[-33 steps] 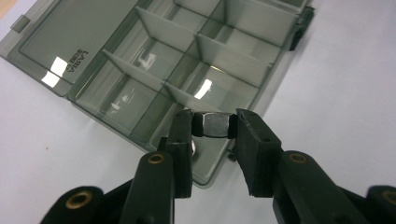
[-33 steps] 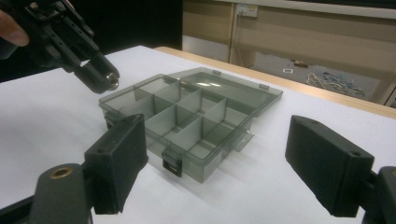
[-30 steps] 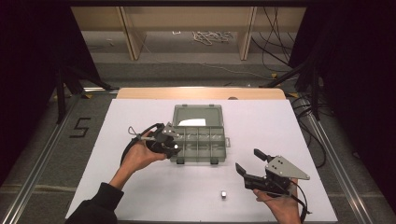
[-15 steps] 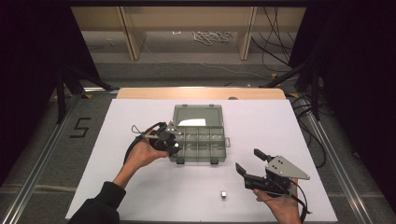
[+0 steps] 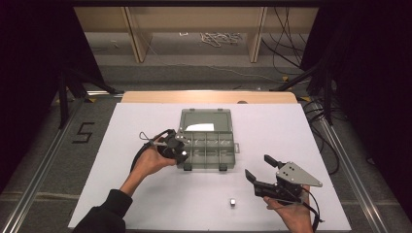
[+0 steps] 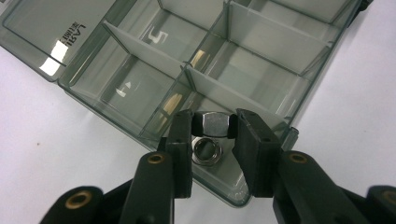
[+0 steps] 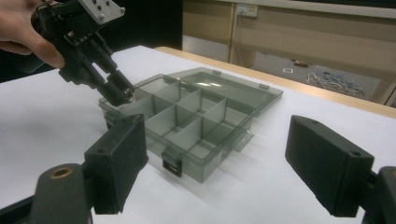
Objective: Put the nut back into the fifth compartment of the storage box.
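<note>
Since a second ago my left tool (image 6: 212, 128) has edged slightly over the near-left corner of the open organizer box (image 5: 206, 145) on the counter (image 5: 145, 204). Its jaws pinch a steel nut (image 6: 213, 123) just above a corner compartment where a second nut (image 6: 207, 150) lies flat. My right tool (image 5: 259, 171) sits unmoved, jaws wide apart and holding nothing, near a small loose nut (image 5: 232, 201).

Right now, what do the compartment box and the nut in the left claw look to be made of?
Compartment box: apparently smoky translucent plastic, glossy; the white table shows through its walls and light glints off the dividers. Nut in the left claw: looks like bright metal, likely steel, with shiny silver faces. A second nut below it looks alike.
</note>
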Motion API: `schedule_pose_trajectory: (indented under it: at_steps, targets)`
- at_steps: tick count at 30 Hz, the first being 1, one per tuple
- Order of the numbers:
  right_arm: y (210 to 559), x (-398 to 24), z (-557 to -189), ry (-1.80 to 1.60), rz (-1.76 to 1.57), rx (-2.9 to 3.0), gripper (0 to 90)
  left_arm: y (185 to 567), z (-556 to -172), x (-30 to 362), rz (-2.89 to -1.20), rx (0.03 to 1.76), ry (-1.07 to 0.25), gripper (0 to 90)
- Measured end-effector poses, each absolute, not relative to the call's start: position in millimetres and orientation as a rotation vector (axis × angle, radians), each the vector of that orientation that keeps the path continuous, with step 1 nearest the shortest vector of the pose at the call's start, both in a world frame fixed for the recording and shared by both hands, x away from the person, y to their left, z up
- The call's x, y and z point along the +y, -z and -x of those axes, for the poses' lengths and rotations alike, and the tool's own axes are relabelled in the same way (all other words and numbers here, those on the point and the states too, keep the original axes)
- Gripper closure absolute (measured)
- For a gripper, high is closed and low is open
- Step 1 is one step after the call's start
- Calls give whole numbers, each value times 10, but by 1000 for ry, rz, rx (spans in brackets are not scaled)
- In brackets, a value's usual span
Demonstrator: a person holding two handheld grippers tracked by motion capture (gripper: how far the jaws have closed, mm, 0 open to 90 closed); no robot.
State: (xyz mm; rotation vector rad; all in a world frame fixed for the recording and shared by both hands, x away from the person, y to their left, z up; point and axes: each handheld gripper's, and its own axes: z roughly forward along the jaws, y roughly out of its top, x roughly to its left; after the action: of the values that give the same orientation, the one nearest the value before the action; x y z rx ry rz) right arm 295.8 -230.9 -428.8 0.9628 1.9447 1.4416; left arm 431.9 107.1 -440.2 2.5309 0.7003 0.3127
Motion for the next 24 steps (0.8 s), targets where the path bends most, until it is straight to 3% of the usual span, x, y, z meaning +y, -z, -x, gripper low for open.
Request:
schedule_pose_trajectory:
  at_steps: [10, 24]
  targets:
    - [4283, -2312, -2955, -1428, -961, 1945, 215, 4435, -4324, 1051, -2582, 663, -304, 672]
    - [4291, -2311, -2963, -1447, -962, 1936, 214, 4338, -4271, 1081, -2478, 695, -313, 626]
